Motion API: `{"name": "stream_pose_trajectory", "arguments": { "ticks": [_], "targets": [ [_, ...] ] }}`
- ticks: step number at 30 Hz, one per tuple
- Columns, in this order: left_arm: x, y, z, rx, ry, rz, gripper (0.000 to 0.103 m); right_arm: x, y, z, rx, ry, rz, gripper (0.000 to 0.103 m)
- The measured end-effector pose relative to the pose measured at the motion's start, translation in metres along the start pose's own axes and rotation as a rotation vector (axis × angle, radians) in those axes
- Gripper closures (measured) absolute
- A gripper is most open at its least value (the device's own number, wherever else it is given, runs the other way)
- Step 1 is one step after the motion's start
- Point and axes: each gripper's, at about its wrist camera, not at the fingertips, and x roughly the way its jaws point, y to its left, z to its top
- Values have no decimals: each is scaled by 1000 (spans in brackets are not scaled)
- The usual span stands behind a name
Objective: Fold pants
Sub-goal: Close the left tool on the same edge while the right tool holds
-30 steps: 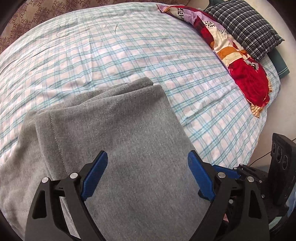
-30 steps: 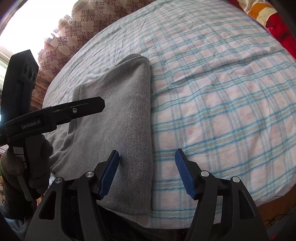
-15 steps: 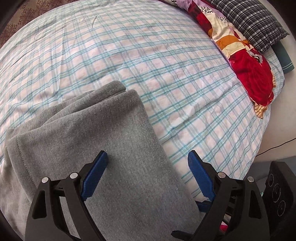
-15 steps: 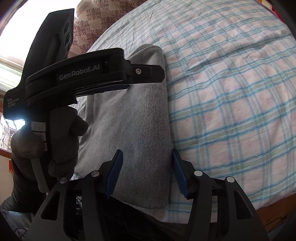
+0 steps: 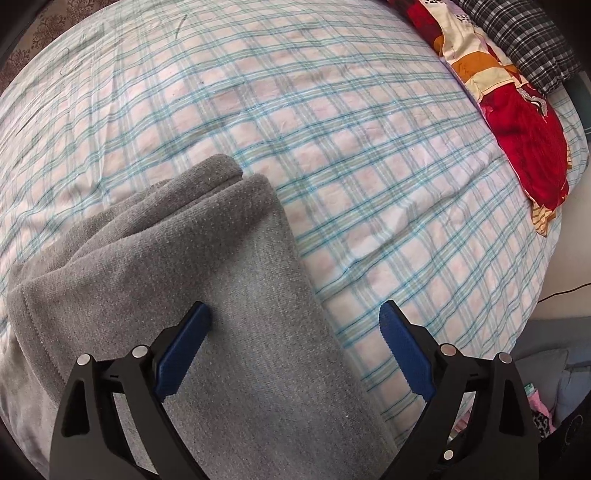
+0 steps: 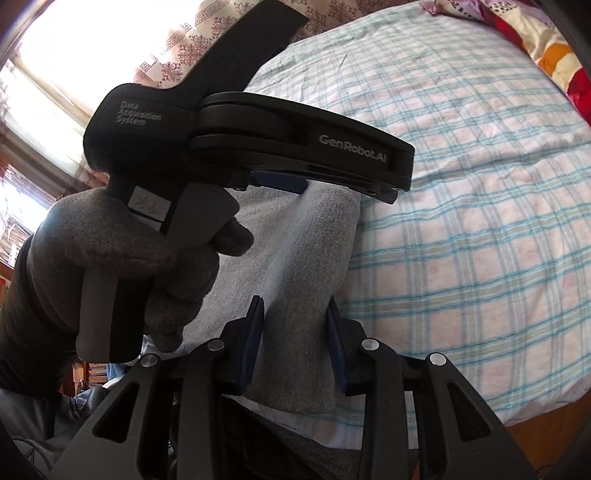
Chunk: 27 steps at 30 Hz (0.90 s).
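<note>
right gripper (image 6: 295,343) seemingly pinching pants (image 6: 295,258), left gripper (image 5: 291,350) agape

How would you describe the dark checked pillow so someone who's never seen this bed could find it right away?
Start from the big bed with the pale blue and pink plaid sheet. Follow it to the far right corner, past the red and orange patterned cloth. The dark checked pillow lies just beyond it, the only black and white item among bright colours.

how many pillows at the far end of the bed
2: a black-and-white checked pillow in the far right corner, and a red patchwork pillow beside it on the plaid bedsheet. Others may be cropped.
</note>
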Motion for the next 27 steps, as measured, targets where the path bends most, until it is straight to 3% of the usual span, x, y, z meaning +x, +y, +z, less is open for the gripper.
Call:
{"name": "stream_pose_trajectory", "arguments": {
  "ticks": [4,7,9,16,17,18,20,26,27],
  "targets": [
    [5,1,0,2,10,16,11,0,13,0,-49,-17,-19,70],
    [9,0,-1,17,3,61,23,1,12,2,-30,-12,-13,70],
    [10,1,-4,26,-6,93,38,1,15,2,-24,-13,-12,70],
    [3,19,-6,-45,-36,53,61,-7,-8,-1,14,-3,-24,67],
    [2,19,-6,-49,-41,45,66,-7,-10,-1,25,-4,-28,64],
    [0,20,-8,-51,-46,36,71,-8,-13,-1,35,-10,-42,52],
    [-3,22,-11,-59,-56,21,76,-11,-15,-5,50,-9,-54,45],
    [-27,31,-19,-98,-97,-43,80,-5,-23,-5,106,43,14,46],
    [-34,31,-22,-100,-106,-53,81,-7,-21,-5,97,42,31,58]
  ]
}}
